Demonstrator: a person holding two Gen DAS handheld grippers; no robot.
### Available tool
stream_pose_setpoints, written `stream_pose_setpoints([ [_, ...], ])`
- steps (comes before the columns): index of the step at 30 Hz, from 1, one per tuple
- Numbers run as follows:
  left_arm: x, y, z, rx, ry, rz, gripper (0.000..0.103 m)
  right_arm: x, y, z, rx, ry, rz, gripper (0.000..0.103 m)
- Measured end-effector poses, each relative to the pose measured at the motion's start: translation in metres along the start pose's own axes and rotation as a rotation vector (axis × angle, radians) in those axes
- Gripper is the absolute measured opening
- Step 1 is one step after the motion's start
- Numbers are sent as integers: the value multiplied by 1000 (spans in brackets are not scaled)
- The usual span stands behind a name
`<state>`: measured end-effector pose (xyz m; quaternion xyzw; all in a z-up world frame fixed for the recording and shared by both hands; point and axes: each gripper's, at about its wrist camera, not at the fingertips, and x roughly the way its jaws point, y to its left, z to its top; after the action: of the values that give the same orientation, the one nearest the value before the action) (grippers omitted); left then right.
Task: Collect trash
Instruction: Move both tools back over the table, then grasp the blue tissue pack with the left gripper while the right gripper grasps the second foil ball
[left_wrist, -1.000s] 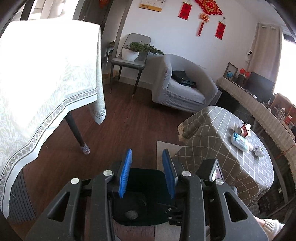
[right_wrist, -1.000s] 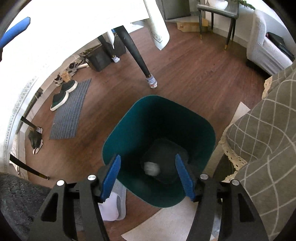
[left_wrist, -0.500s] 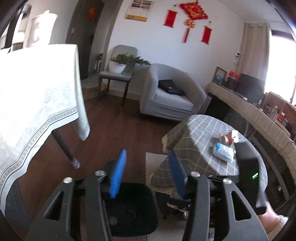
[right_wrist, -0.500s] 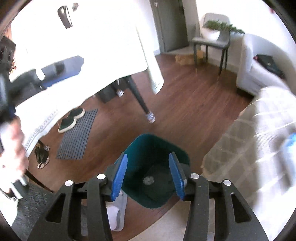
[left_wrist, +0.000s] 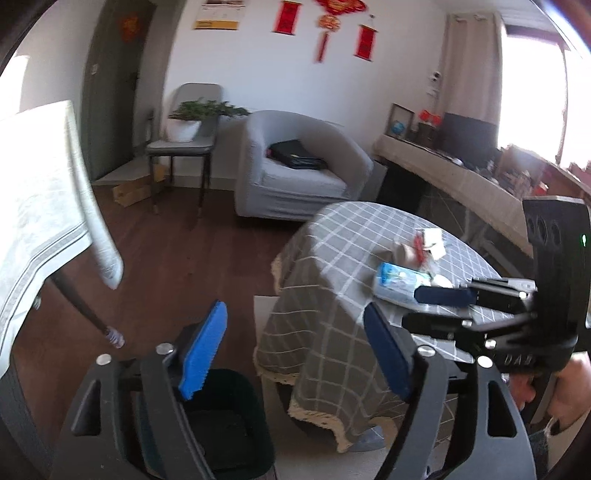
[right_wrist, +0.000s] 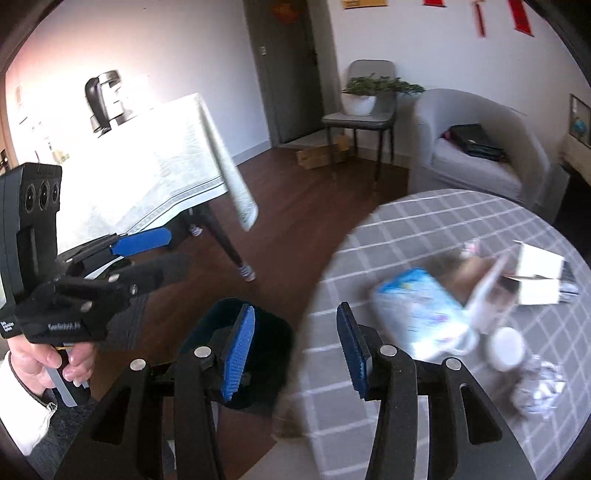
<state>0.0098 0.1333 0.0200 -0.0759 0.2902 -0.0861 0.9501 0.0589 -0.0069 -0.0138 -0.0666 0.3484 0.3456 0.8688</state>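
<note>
The left gripper (left_wrist: 295, 343) is tilting downward above the near edge of the round table in a grey checked cloth (left_wrist: 332, 306), its blue pads spread wide and empty after just opening. The right gripper (right_wrist: 295, 347) is angling down beside it, jaws parted with nothing between them. The dark green plastic bin (right_wrist: 273, 328) is standing on the wooden floor just left of the table. The trash is lying on the tabletop: a blue-and-white soft packet (right_wrist: 417, 314), a crumpled foil ball (right_wrist: 539, 387).

Dark green bin (right_wrist: 258, 332) on floor; wrappers (right_wrist: 417, 314) on table.
</note>
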Motion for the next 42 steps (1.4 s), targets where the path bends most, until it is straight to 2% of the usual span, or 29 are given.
stream_pose_setpoints([
  [3, 19, -17, 1, 31, 19, -48, 85, -11, -23, -3, 41, -26, -34, 64],
  [10, 66, -52, -4, 75, 82, -171, 92, -42, -92, -19, 139, -60, -109, 81],
  [15, 89, -71, -13, 109, 124, -217, 94, -56, -121, -33, 183, -67, -134, 84],
  [20, 101, -83, -13, 127, 129, -225, 94, -57, -134, -48, 198, -35, -129, 85],
  [23, 107, -91, -10, 129, 122, -221, 94, -58, -139, -56, 199, -23, -127, 85],
  [30, 130, -114, -9, 207, 140, -182, 94, -64, -155, -60, 214, -21, -111, 85],
  [34, 139, -115, -8, 204, 146, -175, 94, -71, -162, -62, 235, -32, -114, 85],
  [38, 144, -114, -8, 208, 154, -169, 94, -71, -167, -67, 266, -25, -76, 87],
  [42, 149, -111, -4, 167, 146, -178, 94, -68, -166, -69, 265, -13, -73, 87],
])
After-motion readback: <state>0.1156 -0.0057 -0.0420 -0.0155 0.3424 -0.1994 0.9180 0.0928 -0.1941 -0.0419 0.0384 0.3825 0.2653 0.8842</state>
